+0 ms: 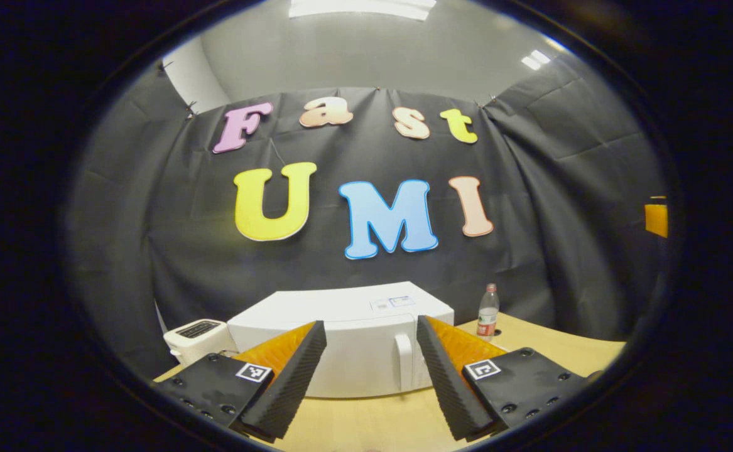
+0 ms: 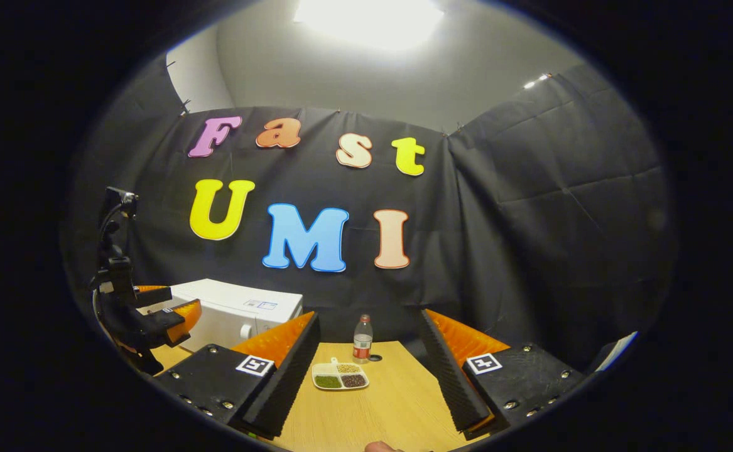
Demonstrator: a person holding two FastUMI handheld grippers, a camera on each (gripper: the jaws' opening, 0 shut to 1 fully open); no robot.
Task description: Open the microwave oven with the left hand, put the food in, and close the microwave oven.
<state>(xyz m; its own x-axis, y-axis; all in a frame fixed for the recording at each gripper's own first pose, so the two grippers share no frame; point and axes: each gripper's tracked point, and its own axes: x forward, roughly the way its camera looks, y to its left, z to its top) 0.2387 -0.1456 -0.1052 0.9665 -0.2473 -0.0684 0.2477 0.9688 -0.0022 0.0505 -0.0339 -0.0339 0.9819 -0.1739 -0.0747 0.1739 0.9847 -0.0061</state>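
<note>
Taking the microwave oven (image 1: 341,339) as the landmark and going from left to right: a small white toaster (image 1: 198,339) is standing just to its left on the table (image 1: 372,424). The oven door is closed, and its handle (image 1: 404,361) is sitting upright at the right part of the front. To the right of the oven a plastic bottle (image 1: 488,312) is standing. The food tray (image 2: 340,375), with three compartments, is lying further right of the oven, just in front of the bottle.

The step in hand, as I judge it, is the approach to the door handle. To do it well, the left tongs (image 1: 371,376) should be going straight forward until the handle is between the two fingers. Then they should be closing firmly on it and pulling in an arc around the hinge side — not straight back, so the oven is not sliding on the table.

The left tongs are standing wide open in front of the oven, holding nothing and touching nothing. The right tongs (image 2: 369,380) are also wide open and empty — they are hovering over the table to the right of the oven, apart from the tray.
</note>
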